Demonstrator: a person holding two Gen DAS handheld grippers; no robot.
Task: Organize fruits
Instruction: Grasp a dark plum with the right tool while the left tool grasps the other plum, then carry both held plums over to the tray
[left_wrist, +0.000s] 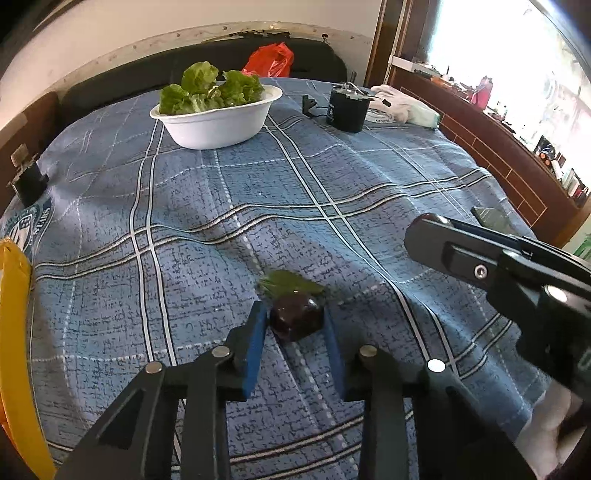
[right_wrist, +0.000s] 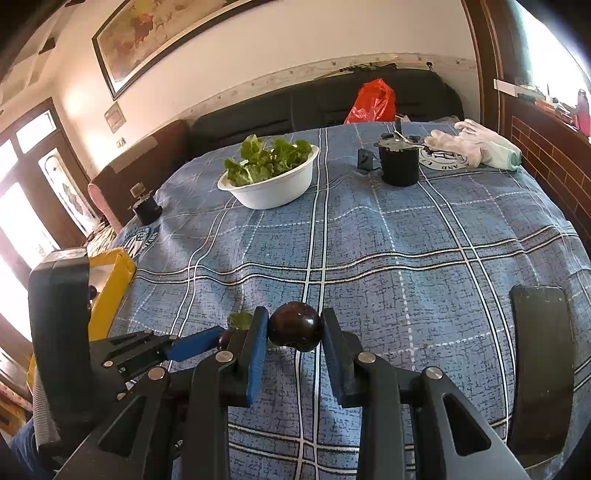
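Dark purple round fruit (right_wrist: 294, 329) between the right gripper's fingers: smooth, glossy skin with highlights. 2nd dark purple fruit (left_wrist: 294, 317) between the left gripper's fingers: same gloss, matt green leaf (left_wrist: 290, 281) just beyond it. Blue finger pads (right_wrist: 258, 349): matt, rubbery look. Black finger arms (left_wrist: 207, 398): matt plastic, shiny metal pins. Blue plaid woven tablecloth (left_wrist: 221, 206) under the fingers: coarse, matt, wrinkled. White round bowl (left_wrist: 218, 120) far ahead of the fingers: smooth, satin.
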